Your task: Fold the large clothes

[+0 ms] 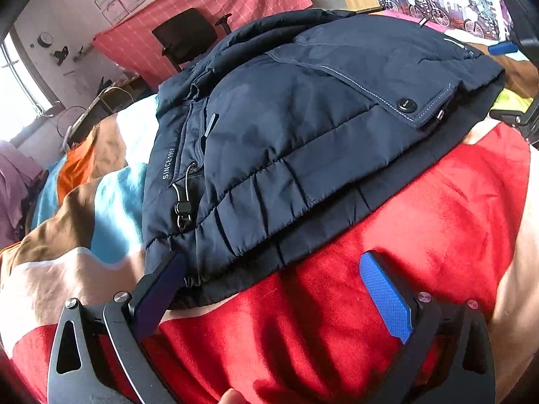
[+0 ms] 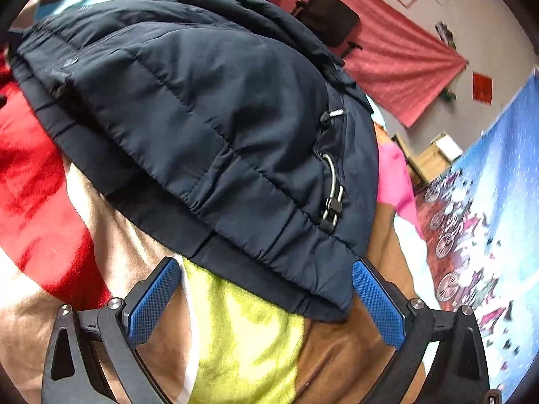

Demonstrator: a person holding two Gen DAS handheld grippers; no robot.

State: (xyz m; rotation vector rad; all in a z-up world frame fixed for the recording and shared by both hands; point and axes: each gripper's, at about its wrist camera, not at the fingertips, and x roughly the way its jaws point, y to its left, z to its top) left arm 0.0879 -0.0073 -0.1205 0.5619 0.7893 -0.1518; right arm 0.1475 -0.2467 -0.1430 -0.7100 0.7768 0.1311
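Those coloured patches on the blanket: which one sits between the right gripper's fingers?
The yellow-green patch lies under the open right gripper; the red patch is off to the side.

Matt quilted-cloth jacket (image 1: 303, 128) on fuzzy, plush blanket (image 1: 421, 235)

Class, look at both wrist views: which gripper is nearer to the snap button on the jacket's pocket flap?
Probably the right gripper, just beyond the jacket's edge beside the snap button; the left gripper sits at the hem, farther off.

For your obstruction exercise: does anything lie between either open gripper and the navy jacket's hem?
Nothing visible does. The left gripper and right gripper each face the navy jacket hem directly, with only the bare blanket beneath.
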